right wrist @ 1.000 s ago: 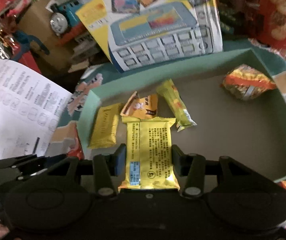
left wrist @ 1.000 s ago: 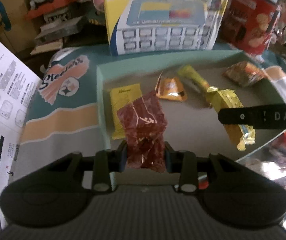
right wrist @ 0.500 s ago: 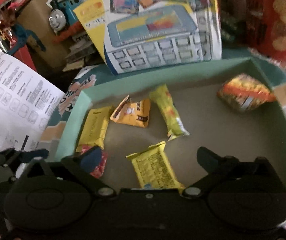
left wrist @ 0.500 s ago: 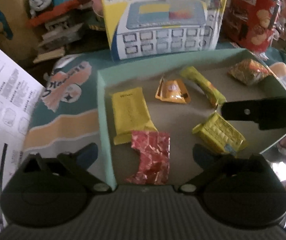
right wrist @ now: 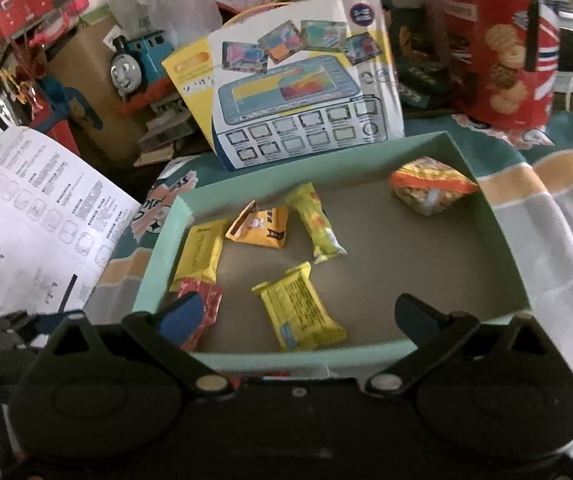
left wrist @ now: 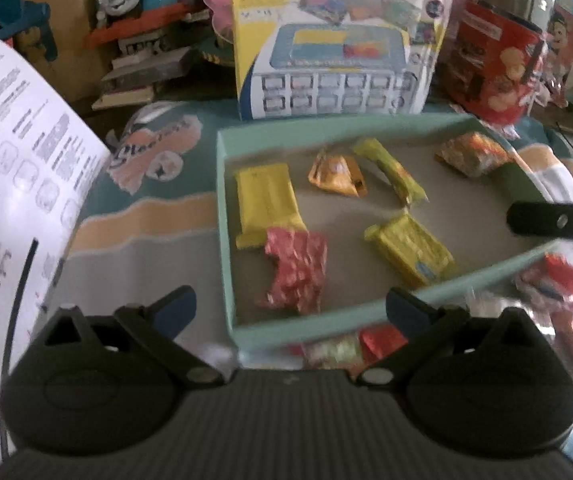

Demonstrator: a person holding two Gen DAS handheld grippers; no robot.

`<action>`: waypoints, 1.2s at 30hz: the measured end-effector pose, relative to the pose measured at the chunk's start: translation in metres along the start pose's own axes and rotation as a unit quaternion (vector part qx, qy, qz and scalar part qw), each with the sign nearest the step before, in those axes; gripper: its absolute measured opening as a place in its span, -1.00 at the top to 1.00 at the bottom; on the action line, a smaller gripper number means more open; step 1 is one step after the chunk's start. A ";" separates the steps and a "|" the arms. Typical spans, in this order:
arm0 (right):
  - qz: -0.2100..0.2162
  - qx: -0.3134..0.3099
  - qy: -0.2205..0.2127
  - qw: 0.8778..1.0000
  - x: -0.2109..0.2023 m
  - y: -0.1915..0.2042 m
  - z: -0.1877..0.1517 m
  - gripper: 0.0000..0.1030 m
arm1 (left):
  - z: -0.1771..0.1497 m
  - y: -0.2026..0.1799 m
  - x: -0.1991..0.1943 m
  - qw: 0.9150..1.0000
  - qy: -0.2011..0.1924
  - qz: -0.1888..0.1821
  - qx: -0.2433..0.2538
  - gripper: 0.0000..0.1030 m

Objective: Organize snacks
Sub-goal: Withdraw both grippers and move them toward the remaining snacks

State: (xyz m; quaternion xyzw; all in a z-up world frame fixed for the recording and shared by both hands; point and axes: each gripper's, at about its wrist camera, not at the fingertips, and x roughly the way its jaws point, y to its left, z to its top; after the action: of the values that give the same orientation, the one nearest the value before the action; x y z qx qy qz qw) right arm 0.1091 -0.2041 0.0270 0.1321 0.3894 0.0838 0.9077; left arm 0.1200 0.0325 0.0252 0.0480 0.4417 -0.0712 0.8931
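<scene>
A mint green tray holds several snacks. A red packet lies at its near left, a yellow bar near the middle front. Behind them lie a flat yellow packet, an orange pouch, a yellow-green stick and an orange bag. My left gripper is open and empty before the tray's front edge. My right gripper is open and empty above that edge.
More loose snacks lie on the cloth in front of the tray, with others at the right. A white instruction sheet stands left. A toy box and a red biscuit tin stand behind.
Both grippers opened and let go: the red packet and the yellow bar now lie in the tray. Both grippers have drawn back toward the tray's front edge.
</scene>
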 end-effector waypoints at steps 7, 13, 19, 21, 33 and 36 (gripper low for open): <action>-0.011 0.006 0.022 1.000 -0.016 -0.016 -0.035 -1.00 | -0.039 -0.012 0.007 0.999 0.036 -0.013 0.007 -1.00; -0.020 0.020 0.038 0.999 -0.014 -0.029 -0.051 -1.00 | -0.053 -0.021 0.022 0.998 0.051 -0.020 0.034 -1.00; -0.011 0.026 0.048 0.998 -0.006 -0.033 -0.055 -1.00 | -0.055 -0.026 0.035 0.996 0.064 -0.030 0.050 -1.00; -0.007 0.023 0.049 0.999 -0.003 -0.033 -0.056 -1.00 | -0.054 -0.029 0.037 0.996 0.065 -0.036 0.057 -1.00; 0.028 -0.051 0.061 0.996 0.035 -0.028 -0.047 -0.68 | -0.059 -0.039 0.051 0.990 0.087 -0.064 0.086 -0.85; 0.026 -0.047 0.076 0.996 0.042 -0.038 -0.046 -0.68 | -0.063 -0.039 0.046 0.990 0.091 -0.071 0.081 -0.80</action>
State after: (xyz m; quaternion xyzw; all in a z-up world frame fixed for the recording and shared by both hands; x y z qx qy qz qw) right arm 0.1061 -0.2212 -0.0439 0.0929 0.4497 0.1351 0.8780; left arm 0.0920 -0.0002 -0.0508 0.0953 0.5162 -0.1656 0.8349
